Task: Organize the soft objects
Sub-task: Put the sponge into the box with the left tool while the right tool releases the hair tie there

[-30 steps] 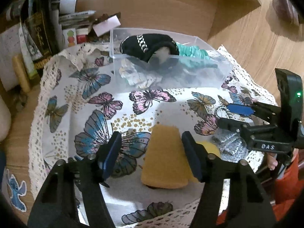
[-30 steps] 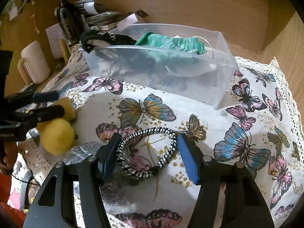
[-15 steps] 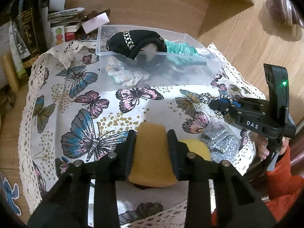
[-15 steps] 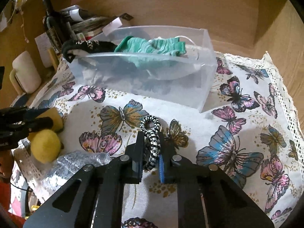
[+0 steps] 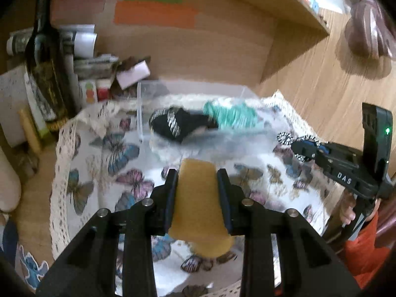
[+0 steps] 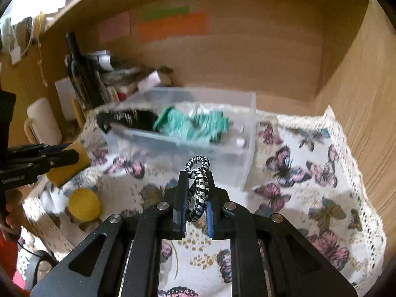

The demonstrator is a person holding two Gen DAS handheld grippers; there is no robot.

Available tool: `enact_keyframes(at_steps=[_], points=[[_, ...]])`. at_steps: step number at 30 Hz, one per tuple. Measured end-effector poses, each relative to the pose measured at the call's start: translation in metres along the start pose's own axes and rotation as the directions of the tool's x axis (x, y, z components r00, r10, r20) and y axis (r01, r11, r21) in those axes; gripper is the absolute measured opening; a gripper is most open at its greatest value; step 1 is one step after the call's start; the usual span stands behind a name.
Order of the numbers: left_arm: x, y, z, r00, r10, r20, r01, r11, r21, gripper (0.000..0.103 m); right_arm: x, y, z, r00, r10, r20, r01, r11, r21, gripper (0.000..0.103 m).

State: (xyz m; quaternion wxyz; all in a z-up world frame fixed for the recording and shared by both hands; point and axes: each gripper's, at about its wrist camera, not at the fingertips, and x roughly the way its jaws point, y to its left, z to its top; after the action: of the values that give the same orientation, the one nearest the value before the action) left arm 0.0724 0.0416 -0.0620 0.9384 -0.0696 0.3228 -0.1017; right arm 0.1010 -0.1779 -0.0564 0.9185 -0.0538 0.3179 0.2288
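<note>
Behind the clear bin (image 6: 198,133), dark bottle (image 5: 47,59), papers (image 5: 91,64), yellow ball (image 6: 84,204) left.

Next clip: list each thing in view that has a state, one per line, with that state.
Left gripper: shut on the sponge.
Sponge: clamped between the fingers, lifted off the cloth.
Right gripper: shut on the hair tie.
Hair tie: squeezed narrow, held above the cloth.
Clear bin: open-topped, holding a black item and a teal one.
Yellow ball: lying loose on the cloth.
Bottle: upright.
</note>
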Motion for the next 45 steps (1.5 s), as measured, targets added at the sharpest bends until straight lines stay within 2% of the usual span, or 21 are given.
enact_keyframes(at_steps=[6, 9, 19, 25, 31, 38, 40, 41, 43, 45], points=[[-0.001, -0.008, 0.026, 0.998, -0.006, 0.056, 0.006, 1.000, 0.009, 0.032, -0.006, 0.000, 0.018, 0.998, 0.002, 0.070, -0.002, 1.000, 0.008, 0.011], [0.002, -0.012, 0.037, 0.996, 0.013, 0.085, -0.014, 1.000, 0.017, 0.032, -0.007, -0.001, 0.029, 0.995, -0.002, 0.099, 0.001, 1.000, 0.004, 0.011], [0.027, -0.027, 0.077, 0.991, 0.054, 0.121, -0.060, 0.997, 0.044, 0.032, 0.003, -0.008, 0.066, 0.988, 0.000, 0.157, 0.002, 1.000, -0.011, 0.011], [0.057, -0.028, 0.092, 0.997, 0.048, 0.066, -0.051, 0.998, 0.038, 0.032, 0.028, -0.016, 0.075, 0.993, -0.015, 0.116, 0.017, 1.000, -0.019, 0.011], [0.093, -0.023, 0.096, 0.999, 0.050, 0.005, -0.051, 0.998, 0.033, 0.032, 0.063, -0.021, 0.070, 0.999, -0.022, 0.034, 0.022, 1.000, -0.012, 0.011], [0.116, -0.018, 0.093, 0.998, 0.027, -0.054, -0.027, 1.000, 0.010, 0.033, 0.093, -0.021, 0.062, 0.998, -0.019, -0.056, 0.017, 0.999, -0.029, 0.013], [0.118, -0.018, 0.093, 0.998, 0.027, -0.059, -0.026, 1.000, 0.007, 0.034, 0.096, -0.018, 0.060, 0.998, -0.020, -0.067, 0.017, 0.999, -0.044, 0.013], [0.118, -0.018, 0.093, 0.998, 0.025, -0.063, -0.025, 1.000, 0.004, 0.041, 0.096, -0.017, 0.059, 0.998, -0.025, -0.066, 0.021, 0.999, -0.049, 0.014], [0.120, -0.016, 0.092, 0.997, 0.020, -0.080, -0.021, 1.000, -0.013, 0.052, 0.094, -0.014, 0.059, 0.997, -0.036, -0.061, 0.033, 0.998, -0.060, 0.021], [0.121, -0.015, 0.092, 0.996, 0.021, -0.082, -0.023, 1.000, -0.018, 0.054, 0.092, -0.013, 0.060, 0.998, -0.044, -0.055, 0.040, 0.997, -0.065, 0.037]])
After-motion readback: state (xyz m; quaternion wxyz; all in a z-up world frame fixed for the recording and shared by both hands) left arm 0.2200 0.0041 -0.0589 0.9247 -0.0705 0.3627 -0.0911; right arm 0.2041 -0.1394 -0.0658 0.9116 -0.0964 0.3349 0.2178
